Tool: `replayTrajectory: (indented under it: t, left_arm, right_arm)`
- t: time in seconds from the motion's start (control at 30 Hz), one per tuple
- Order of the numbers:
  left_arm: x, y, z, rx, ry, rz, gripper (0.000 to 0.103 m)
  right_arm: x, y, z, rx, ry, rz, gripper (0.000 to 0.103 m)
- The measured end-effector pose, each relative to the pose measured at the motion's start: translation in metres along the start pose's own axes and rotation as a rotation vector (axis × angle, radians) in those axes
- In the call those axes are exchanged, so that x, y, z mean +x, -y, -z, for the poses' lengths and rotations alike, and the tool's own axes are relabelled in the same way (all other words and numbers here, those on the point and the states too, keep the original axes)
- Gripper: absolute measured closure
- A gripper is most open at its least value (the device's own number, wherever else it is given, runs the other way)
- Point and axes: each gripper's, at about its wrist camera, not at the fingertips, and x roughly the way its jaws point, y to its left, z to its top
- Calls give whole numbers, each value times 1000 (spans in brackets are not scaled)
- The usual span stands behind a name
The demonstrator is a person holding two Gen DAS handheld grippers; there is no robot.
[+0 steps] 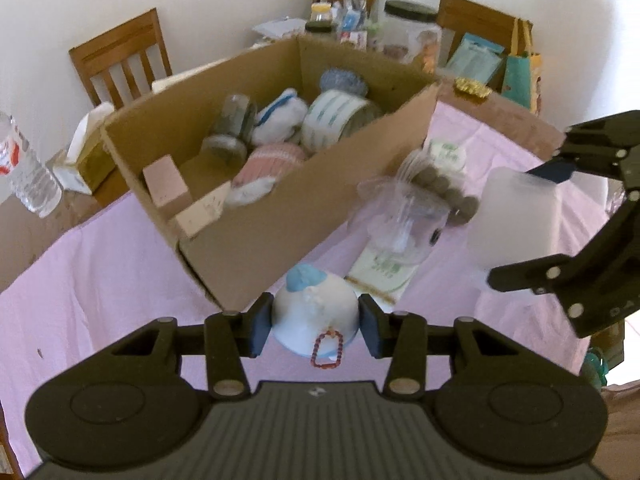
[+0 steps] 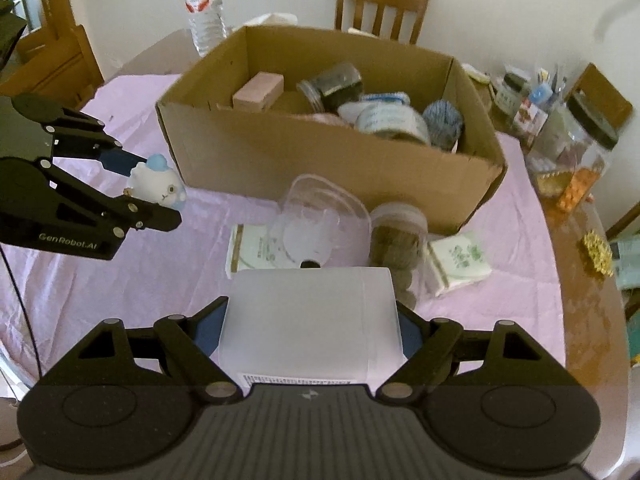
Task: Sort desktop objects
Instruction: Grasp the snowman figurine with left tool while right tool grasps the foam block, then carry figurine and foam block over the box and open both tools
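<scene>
My left gripper point(image 1: 314, 326) is shut on a small white toy figure with a blue cap point(image 1: 316, 314), held above the pink cloth in front of the cardboard box point(image 1: 256, 240). The toy also shows in the right wrist view point(image 2: 158, 184). My right gripper point(image 2: 310, 326) is shut on a frosted white plastic container point(image 2: 312, 320), held above the cloth; it shows in the left wrist view point(image 1: 516, 220) to the right. The box point(image 2: 320, 168) holds jars, a tape roll, pink blocks and soft items.
On the pink cloth point(image 2: 120, 280) before the box lie a clear plastic shell point(image 2: 316, 216), a jar of brown balls point(image 2: 396, 244) and green-printed packets point(image 2: 460, 260). A water bottle point(image 2: 204, 4), chairs, and jars point(image 2: 576, 152) stand around the table.
</scene>
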Motion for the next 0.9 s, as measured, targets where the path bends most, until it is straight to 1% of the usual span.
replayTrajectory:
  t: [0.2, 0.63, 0.77, 0.9]
  left_arm:
    - [-11, 5, -17, 15, 39, -7, 58]
    - [-24, -7, -56, 21, 115, -51, 58]
    - [-21, -17, -67, 15, 122, -67, 58]
    - [-11, -31, -81, 2, 112, -72, 58]
  right_arm:
    - [-11, 5, -14, -30, 45, 2, 16]
    - [-27, 15, -55, -74, 149, 8, 16]
    - [-28, 19, -69, -85, 176, 8, 16]
    - [-25, 21, -86, -106, 198, 8, 16]
